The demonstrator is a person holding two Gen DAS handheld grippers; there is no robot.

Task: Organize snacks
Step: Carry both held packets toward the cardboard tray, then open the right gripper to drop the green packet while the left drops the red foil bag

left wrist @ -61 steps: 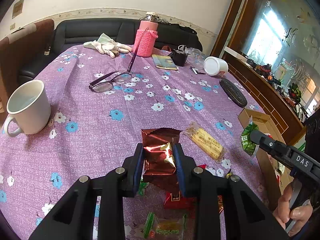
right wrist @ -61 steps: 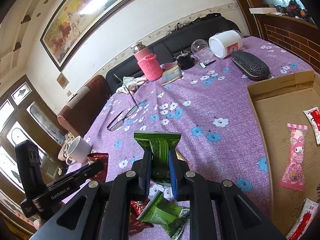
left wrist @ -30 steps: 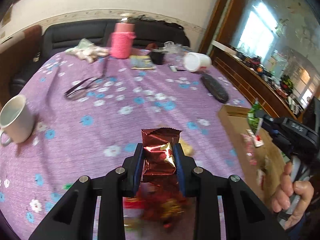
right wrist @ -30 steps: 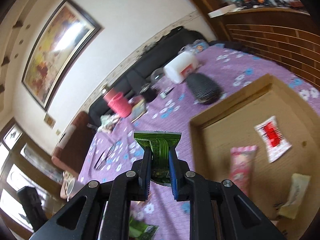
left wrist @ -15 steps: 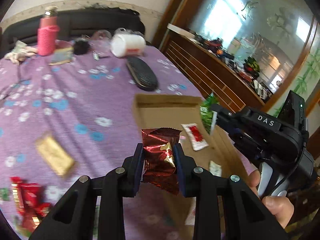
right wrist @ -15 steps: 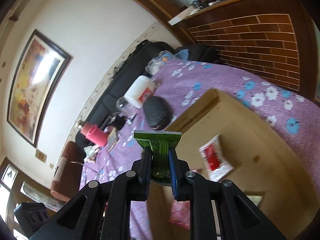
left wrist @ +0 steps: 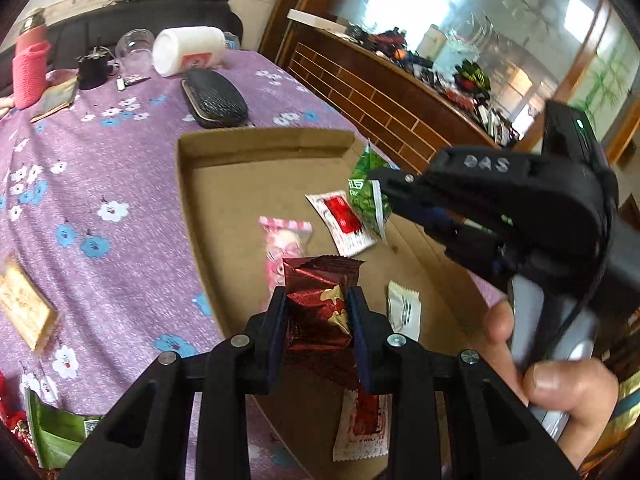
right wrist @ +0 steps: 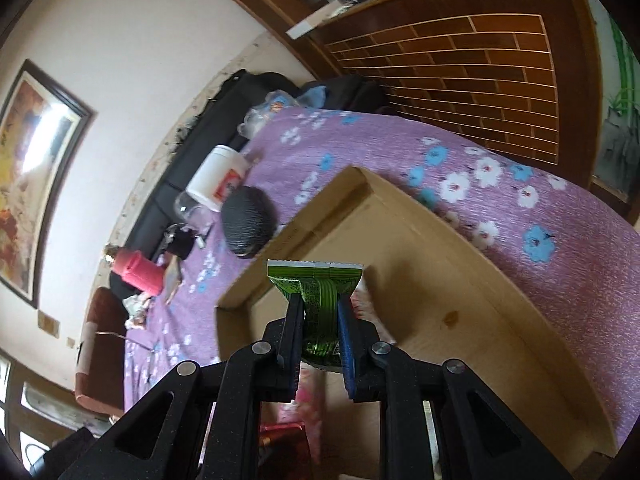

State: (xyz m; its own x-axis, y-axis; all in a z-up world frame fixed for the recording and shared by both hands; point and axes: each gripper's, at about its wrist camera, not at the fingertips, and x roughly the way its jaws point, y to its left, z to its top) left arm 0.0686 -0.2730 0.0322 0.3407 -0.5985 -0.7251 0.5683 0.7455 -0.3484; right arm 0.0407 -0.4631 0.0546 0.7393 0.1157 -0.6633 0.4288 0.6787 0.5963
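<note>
The left wrist view looks steeply down, close above the shallow brown cardboard tray [left wrist: 224, 208] on the purple flowered tablecloth [left wrist: 120, 168]. The right wrist view, rolled sideways, seems similarly close over that tray [right wrist: 460, 280]; both share its far end and the black oval case [left wrist: 214, 98] [right wrist: 248, 220].

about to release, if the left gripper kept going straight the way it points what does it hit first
Probably the pink snack packet on the cardboard box floor, just beyond the red foil snack that the left gripper holds; depth is unclear.
</note>
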